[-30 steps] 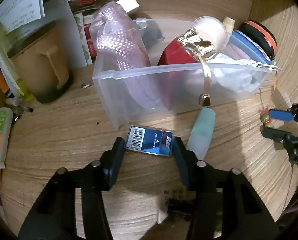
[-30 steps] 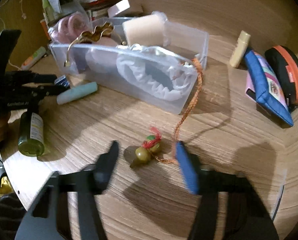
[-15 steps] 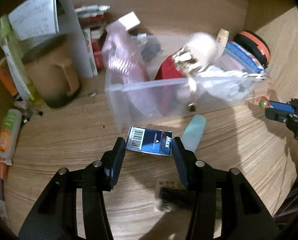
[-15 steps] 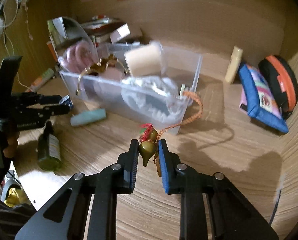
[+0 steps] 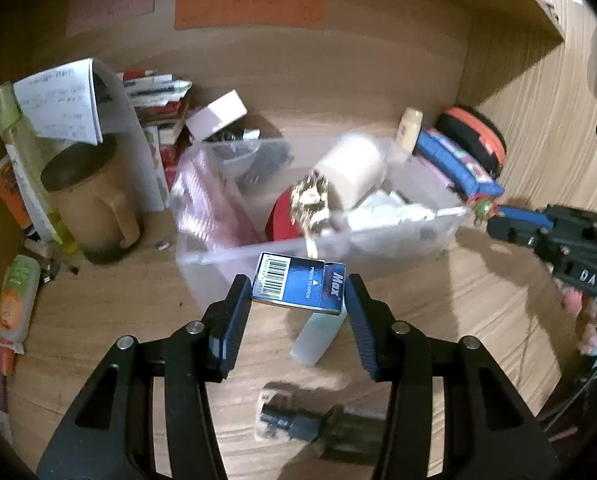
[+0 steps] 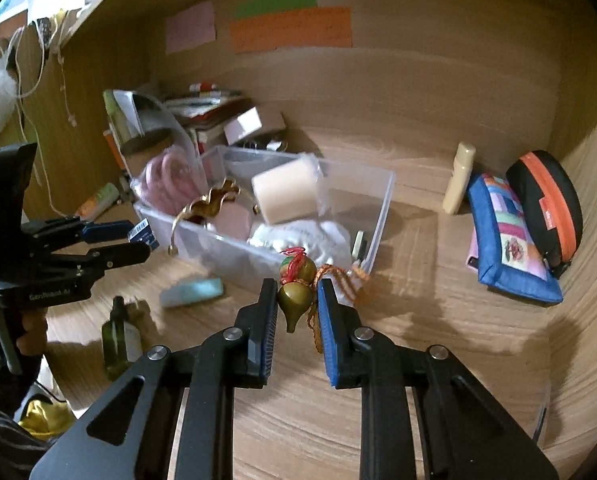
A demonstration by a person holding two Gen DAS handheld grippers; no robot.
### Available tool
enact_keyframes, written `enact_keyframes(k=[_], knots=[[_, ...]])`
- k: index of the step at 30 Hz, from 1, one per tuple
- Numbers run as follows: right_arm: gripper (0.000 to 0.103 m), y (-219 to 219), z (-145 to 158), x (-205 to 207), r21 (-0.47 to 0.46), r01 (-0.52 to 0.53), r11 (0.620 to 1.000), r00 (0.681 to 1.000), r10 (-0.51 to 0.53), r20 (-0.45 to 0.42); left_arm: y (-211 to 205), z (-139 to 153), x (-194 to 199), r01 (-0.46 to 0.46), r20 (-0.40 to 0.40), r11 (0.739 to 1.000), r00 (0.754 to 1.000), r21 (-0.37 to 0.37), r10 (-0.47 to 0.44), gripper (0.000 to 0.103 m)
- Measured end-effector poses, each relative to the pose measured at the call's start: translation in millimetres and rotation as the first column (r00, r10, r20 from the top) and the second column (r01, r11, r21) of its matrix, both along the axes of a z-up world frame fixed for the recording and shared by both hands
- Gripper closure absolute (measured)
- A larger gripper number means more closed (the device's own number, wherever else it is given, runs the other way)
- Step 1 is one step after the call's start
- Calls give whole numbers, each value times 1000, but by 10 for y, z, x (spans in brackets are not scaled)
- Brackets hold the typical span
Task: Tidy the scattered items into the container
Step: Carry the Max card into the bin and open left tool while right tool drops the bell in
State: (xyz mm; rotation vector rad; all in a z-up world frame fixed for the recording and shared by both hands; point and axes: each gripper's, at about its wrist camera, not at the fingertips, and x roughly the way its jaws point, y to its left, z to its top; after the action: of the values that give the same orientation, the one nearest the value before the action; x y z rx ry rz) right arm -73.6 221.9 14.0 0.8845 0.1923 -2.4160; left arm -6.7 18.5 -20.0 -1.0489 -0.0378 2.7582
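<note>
Warm, dim indoor light from above; soft shadows fall on the wooden desk [image 6: 438,320]. Strong fisheye bending and dark vignetted corners mark both views. Motion blur smears the clear container [image 5: 378,236] and the dark bottle [image 5: 318,428].

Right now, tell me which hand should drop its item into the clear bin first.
Probably right. The right gripper has the gourd charm raised at the clear bin near corner, by an uncluttered patch. The left gripper holds the blue box at the front wall, facing a crowded section.
</note>
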Motion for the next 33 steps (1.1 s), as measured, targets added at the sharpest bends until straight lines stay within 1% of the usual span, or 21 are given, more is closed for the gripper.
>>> enact_keyframes(k=[5,12,15,17,21,23,26,30,33], knots=[[85,-3,78,-100,-18,2,1000,1000,-2,-29,94,143,-94,14,-44,999,999,31,-13,55],[85,-76,113,-343,-31,2,1000,999,-3,-43,103,223,-329,-1,-57,999,998,40,3,55],[85,-124,84,-466,-34,4,999,1000,-5,-31,72,188,-471,-18,-37,999,999,39,20,55],[85,-178,14,-583,-33,1,999,1000,-1,-3,58,143,-553,-11,-15,999,1000,51,12,55],[85,-250,-125,-730,-29,-2,1000,999,3,43,68,51,-639,-19,10,999,1000,40,18,55],[85,-254,-198,-794,-39,19,999,998,-17,63,64,12,-673,-17,22,999,1000,44,16,55],[85,-270,-274,-838,-41,21,999,996,-17,90,54,-19,-699,-20,30,999,999,47,18,55],[85,-312,-297,-815,-10,21,1000,997,-20,81,59,-73,-737,5,60,998,998,69,-9,55],[85,-339,-306,-813,0,20,1000,997,-20,76,107,-116,-735,18,73,998,997,55,-22,55]])
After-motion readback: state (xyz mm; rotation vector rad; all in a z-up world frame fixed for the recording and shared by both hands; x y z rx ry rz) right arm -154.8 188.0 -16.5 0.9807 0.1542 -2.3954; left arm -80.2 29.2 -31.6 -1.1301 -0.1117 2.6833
